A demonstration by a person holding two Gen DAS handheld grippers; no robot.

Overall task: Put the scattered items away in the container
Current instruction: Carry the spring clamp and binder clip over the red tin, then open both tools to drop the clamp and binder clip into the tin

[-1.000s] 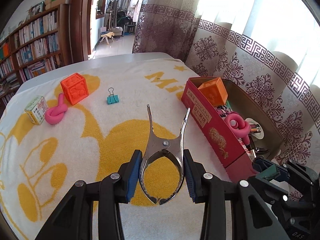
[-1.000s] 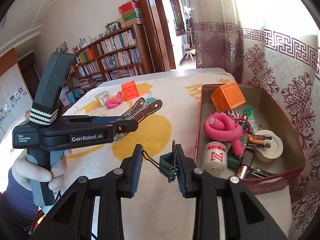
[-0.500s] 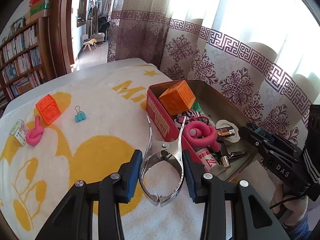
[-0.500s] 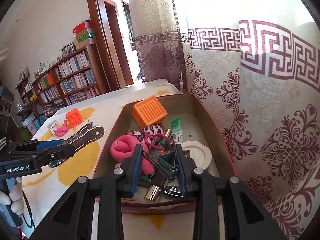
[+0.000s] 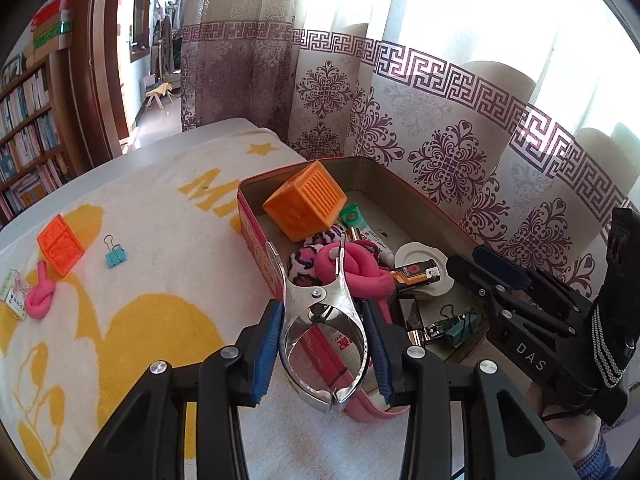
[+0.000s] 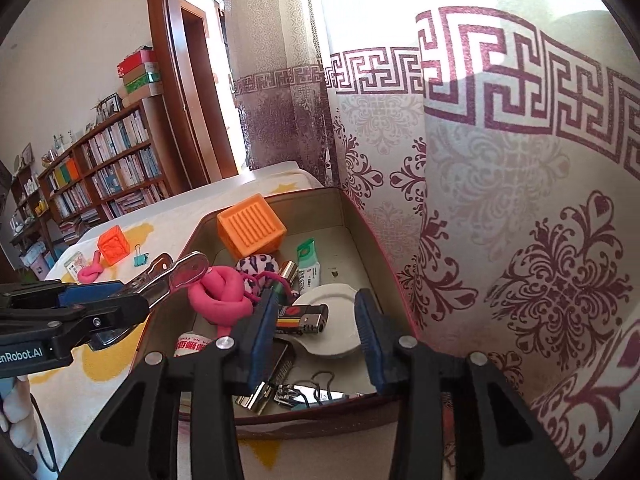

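Clip dropped, tongs held.
My right claw had just opened, empty, over the red box; my left claw squeezed the metal tongs.

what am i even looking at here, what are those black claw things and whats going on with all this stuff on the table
Each picture comes from a camera fixed on a hand-held grabbing tool; a person holds one in each hand. The black arms with blue pads are the tool's tongs.

The left camera shows the left tongs squeezing a shiny metal clamp, poised over the near edge of a red tin. The right camera shows the right tongs over that tin. They have just been opening and nothing is between them; a dark green binder clip lies in the tin below.

The tin also holds an orange block, a knotted pink tube and a lighter. On the yellow and white towel lie another orange block, a blue binder clip, a pink knot and a small box.
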